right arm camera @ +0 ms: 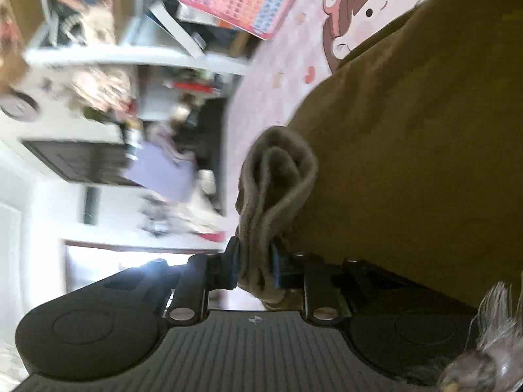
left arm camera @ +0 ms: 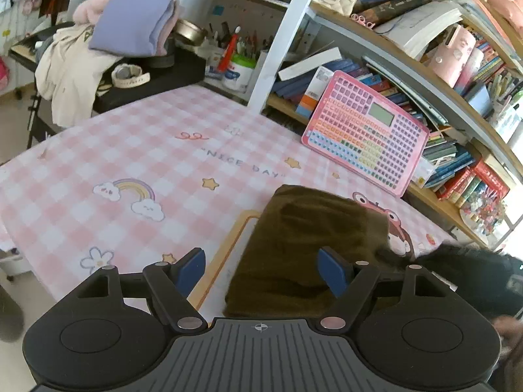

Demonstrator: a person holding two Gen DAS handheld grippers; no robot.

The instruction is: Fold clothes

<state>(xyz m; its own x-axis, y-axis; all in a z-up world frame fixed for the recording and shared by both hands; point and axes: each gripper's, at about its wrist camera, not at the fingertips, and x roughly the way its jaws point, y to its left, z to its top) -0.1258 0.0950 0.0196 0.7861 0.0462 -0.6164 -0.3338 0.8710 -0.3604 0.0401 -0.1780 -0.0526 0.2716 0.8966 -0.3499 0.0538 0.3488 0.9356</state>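
A brown garment (left arm camera: 304, 248) lay on the pink checked tablecloth (left arm camera: 130, 150), near the table's front edge and just short of the pink toy keyboard (left arm camera: 366, 134) that leaned against the bookshelf (left arm camera: 441, 75). From the left wrist view it looked like a compact, roughly squared bundle with several layers already lying on each other.

The left gripper (left arm camera: 261, 272) hung above the near edge of that bundle with its blue pads spread wide and nothing between them. The right gripper (right arm camera: 255, 264) was clenched on a bunched fold of the brown garment (right arm camera: 408, 137); a thick loop of cloth (right arm camera: 278, 176) stood up out of its jaws, and that camera was tipped on its side and blurred, so how high the edge was lifted could not be told.

To my eye a fold was being carried by the right hand. Doing it well would mean keeping the pinch firm on all the layers, since the loop was thick and a slack grip could drop the inner one. The carried edge ought to travel low and flat across the bundle, so the cloth beneath would not drag. The open left tool sat well placed to press the near side down as an anchor and to square the edges afterwards.
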